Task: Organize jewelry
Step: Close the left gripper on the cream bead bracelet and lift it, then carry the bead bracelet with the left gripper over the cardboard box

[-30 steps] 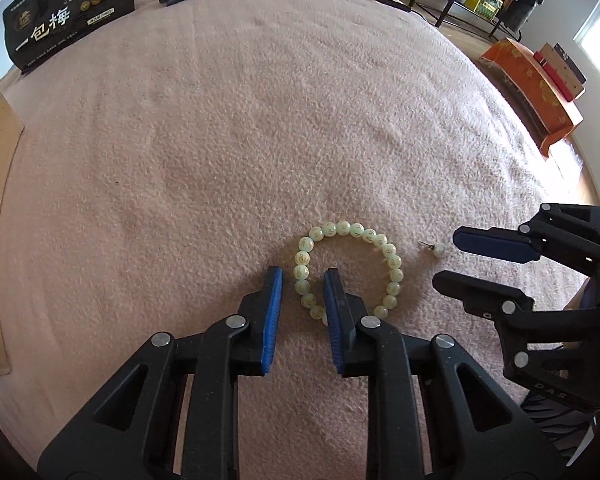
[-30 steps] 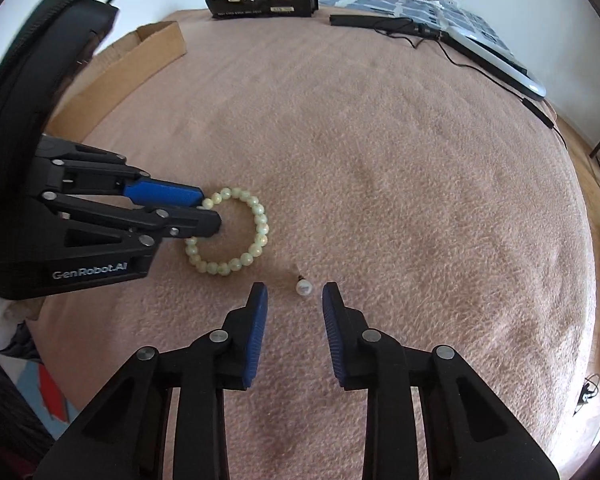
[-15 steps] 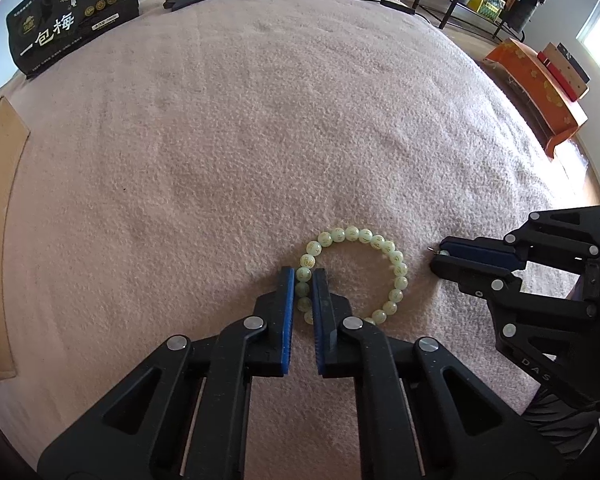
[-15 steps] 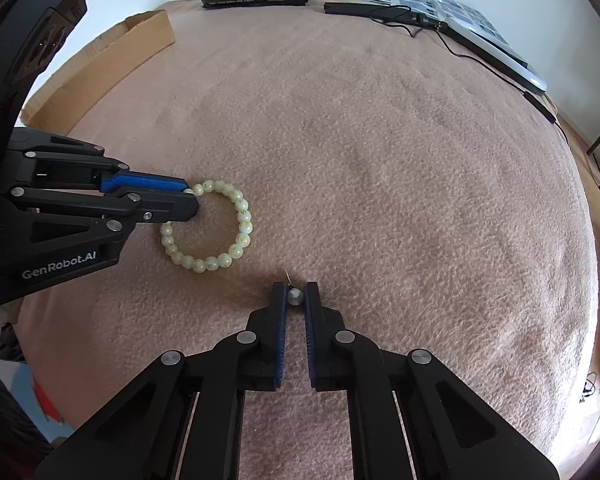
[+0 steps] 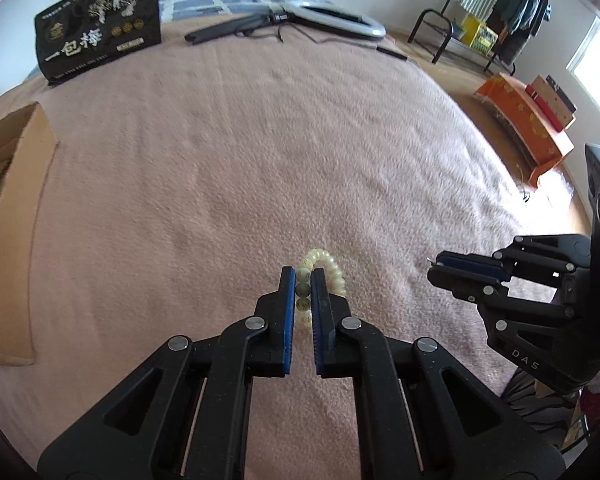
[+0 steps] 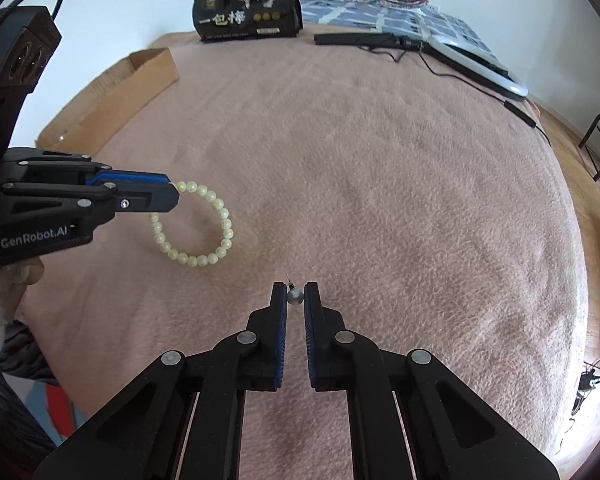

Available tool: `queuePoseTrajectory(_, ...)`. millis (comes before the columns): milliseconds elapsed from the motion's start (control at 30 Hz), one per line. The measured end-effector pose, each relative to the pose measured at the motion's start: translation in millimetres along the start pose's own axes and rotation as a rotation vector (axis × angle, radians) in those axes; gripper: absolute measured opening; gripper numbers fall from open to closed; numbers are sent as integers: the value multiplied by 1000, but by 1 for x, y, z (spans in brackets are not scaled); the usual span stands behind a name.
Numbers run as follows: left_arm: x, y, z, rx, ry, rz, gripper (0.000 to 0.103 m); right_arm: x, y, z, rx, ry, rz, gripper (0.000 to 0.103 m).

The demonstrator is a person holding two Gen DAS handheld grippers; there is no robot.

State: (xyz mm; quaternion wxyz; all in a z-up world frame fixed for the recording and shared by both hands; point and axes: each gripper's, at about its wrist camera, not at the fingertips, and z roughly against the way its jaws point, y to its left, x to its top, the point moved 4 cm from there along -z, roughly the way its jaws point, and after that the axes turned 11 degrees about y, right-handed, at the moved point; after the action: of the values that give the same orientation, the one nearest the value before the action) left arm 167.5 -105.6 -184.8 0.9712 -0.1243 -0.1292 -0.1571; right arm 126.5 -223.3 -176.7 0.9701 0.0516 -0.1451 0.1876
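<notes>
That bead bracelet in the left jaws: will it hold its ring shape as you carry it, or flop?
Probably flops: the bead bracelet is separate round beads on a string, gripped at one spot by the left gripper, so the free loop likely hangs and swings. The smooth beads may slip or turn between the jaws. It looks light.

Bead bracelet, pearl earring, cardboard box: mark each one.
bead bracelet [image 6: 224,224]: right wrist view, on a bead at the loop's right side.
pearl earring [image 6: 295,297]: right wrist view, on the pearl itself.
cardboard box [image 6: 140,76]: right wrist view, on its outer side wall.
</notes>
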Motion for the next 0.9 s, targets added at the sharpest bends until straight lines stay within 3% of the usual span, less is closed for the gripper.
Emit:
queuePoseTrajectory(433,-7,48,62,-2,-129,67,5,21,35,39,12,-94,35,7)
queuePoseTrajectory(900,-21,136,124,34,-245,194,5,69,95,59,59,-179,108,7)
